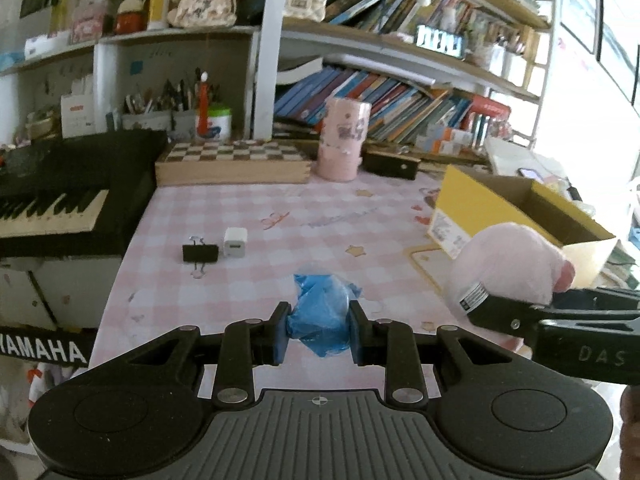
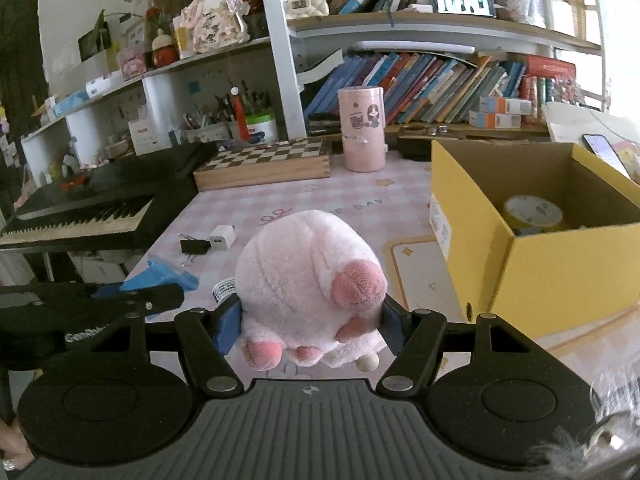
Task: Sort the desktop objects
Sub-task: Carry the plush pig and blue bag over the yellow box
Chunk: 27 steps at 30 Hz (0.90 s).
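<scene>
Left wrist: left tool (image 1: 319, 330) pinches blue bag (image 1: 320, 312), right tool (image 2: 310, 322) clamps pink plush (image 2: 308, 276) beside yellow box (image 2: 532, 248).

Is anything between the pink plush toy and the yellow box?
Nothing visible. The plush toy sits in the right gripper, with only bare tablecloth before the open yellow box; a tape roll lies inside.

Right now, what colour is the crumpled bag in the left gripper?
Blue bag, clearest in the left wrist view.
</scene>
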Tool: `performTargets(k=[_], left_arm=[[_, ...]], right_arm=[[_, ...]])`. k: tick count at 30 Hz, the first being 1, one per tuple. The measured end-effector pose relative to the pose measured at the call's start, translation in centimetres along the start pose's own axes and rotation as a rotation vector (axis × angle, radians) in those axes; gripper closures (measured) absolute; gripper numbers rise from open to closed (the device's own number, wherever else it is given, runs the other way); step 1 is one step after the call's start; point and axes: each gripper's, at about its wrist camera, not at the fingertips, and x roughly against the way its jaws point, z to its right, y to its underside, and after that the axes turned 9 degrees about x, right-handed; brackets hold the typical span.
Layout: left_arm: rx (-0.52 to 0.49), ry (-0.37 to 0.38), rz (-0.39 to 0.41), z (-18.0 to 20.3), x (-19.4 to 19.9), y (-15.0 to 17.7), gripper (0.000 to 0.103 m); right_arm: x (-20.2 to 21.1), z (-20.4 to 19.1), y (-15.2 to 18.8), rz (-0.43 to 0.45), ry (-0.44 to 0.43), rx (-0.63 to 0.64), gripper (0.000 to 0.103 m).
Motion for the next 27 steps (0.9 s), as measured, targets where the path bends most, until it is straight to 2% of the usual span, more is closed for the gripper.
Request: performTargets(k=[12, 27], left_arm=[[-0.017, 0.072, -0.006, 2.7, 4.8, 0.4, 0.076], [-0.129, 0.228, -0.051, 8.4, 7.1, 1.8, 0.076]], right_arm=[[6.1, 0.4, 2.3, -0.009, 0.033, -0.003, 0.038], [13.0, 4.0, 5.4, -0.014, 0.183, -0.111, 0.038]])
